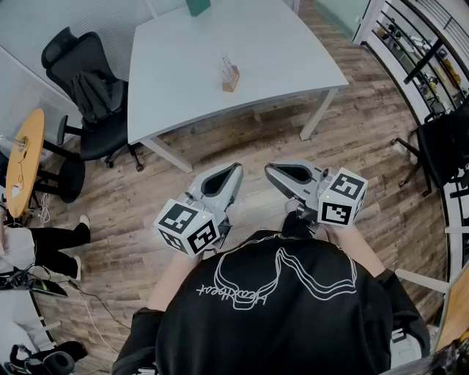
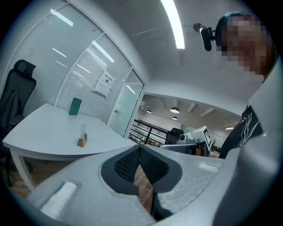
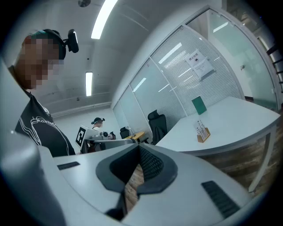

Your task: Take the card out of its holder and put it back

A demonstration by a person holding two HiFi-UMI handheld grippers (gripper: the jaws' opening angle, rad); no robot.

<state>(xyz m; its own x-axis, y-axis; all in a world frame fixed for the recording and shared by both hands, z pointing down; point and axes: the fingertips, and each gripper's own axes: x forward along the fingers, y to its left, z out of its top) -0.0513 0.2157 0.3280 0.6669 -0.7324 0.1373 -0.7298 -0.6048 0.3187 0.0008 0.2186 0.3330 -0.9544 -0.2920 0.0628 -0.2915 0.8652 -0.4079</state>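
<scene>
Black shirt [image 1: 278,307] fills the foreground. Just ahead, the left gripper [image 1: 236,170] and right gripper [image 1: 270,170] sit side by side, both clenched on nothing. Well apart, on the white table [image 1: 168,73], the card [image 1: 227,63] stands upright in its wooden holder [image 1: 231,79] — untouched. Likely best: step closer, open one claw, pinch the card's top edge, and steady the holder with the other.

2 grippers: left gripper [image 1: 235,169], right gripper [image 1: 270,170]. Ahead of them are 1 table [image 1: 183,66], 1 card holder [image 1: 231,79] and 1 green block [image 1: 198,6]. 2 black chairs: 1 to their left [image 1: 88,95], 1 to their right [image 1: 443,143].
</scene>
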